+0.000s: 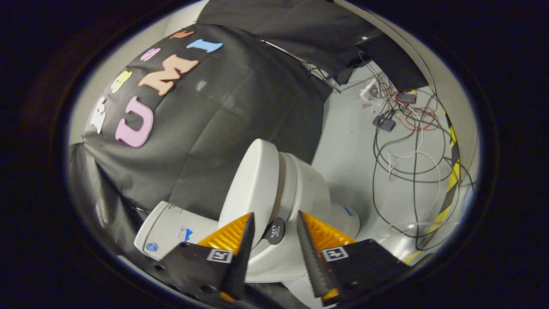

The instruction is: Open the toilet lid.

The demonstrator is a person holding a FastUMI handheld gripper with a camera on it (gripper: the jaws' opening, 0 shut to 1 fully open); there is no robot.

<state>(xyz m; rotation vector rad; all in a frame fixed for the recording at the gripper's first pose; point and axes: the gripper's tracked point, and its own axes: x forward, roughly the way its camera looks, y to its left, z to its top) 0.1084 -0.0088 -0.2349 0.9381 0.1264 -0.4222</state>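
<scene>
fingers of my gripper stand spread apart, nothing pinched between them. just ahead of them, showing through the gap, i see the toilet with its lid raised a little off the seat, and a small dark round tag at the lid's near edge. the tank sits beside the one finger, against the black cloth wall. beyond the bowl, loose cables sprawl over the grey floor.
</scene>
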